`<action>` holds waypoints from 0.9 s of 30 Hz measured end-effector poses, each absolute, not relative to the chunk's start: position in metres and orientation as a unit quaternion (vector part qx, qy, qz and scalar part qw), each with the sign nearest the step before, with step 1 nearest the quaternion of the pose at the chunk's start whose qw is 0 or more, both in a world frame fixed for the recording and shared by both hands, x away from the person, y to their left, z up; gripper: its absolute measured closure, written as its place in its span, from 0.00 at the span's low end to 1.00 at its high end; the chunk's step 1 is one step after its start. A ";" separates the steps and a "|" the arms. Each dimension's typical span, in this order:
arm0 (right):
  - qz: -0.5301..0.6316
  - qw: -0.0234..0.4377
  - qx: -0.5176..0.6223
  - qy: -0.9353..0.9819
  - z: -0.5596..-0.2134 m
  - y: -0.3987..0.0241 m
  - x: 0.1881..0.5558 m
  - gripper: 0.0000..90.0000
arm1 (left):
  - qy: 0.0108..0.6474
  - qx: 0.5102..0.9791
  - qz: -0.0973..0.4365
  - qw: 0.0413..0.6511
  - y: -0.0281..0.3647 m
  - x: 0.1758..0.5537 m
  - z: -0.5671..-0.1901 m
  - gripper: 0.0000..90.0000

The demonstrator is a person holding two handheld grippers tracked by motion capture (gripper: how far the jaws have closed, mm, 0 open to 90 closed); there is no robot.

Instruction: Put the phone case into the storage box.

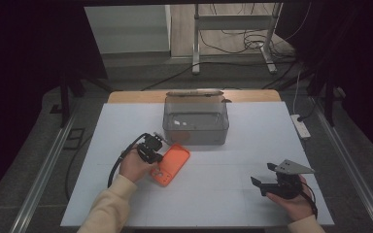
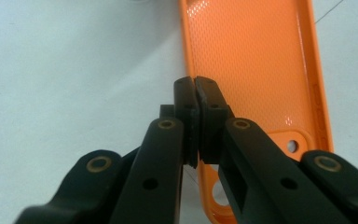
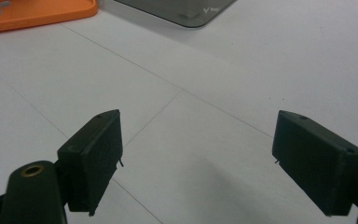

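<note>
One orange phone case (image 1: 172, 164) lies open side up on the white table (image 1: 233, 194), left of the middle and just in front of a grey translucent box (image 1: 195, 121). Its camera cutout end points toward the person, and its far end sits near the box's front wall without touching it, as far as the high view shows. In the left gripper view the case's dimpled inner floor and raised rim (image 2: 256, 70) run away from the camera, with the round holes of the cutout end near the bottom.

The left gripper (image 1: 151, 147) is held in the person's left hand (image 1: 133, 165) at the case's left long edge. Its fingers (image 2: 196, 100) are pressed together on that edge, and the rim of the case passes between their pads; they are clamped on the case. A black cable loops from this gripper back along the cream sleeve.

The right gripper (image 1: 264, 175) rests in the person's right hand (image 1: 296, 199) at the near right of the table, well apart from the case. Its fingers (image 3: 93, 158) stand wide apart with only bare table between them, and a grey three-cornered plate sits on top of it. From the right gripper view a corner of the case (image 3: 37, 14) and a corner of the box (image 3: 186, 11) show at the far edge.

The box stands near the table's far edge, with its lid tilted open behind it.
</note>
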State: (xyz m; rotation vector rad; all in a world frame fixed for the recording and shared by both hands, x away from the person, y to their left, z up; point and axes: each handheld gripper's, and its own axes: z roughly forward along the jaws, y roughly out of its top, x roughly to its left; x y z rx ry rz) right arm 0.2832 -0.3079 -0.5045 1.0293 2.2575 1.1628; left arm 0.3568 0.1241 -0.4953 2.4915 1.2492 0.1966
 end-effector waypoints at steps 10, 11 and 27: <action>0.415 0.200 0.368 0.808 -0.504 -0.308 0.283 0.18 | 0.438 0.878 0.074 0.179 0.127 0.354 -0.488 0.98; 0.415 0.200 0.369 0.807 -0.504 -0.308 0.283 0.18 | 0.439 0.877 0.075 0.181 0.127 0.353 -0.488 0.98; 0.417 0.200 0.368 0.807 -0.504 -0.308 0.283 0.18 | 0.434 0.877 0.081 0.189 0.129 0.348 -0.477 0.98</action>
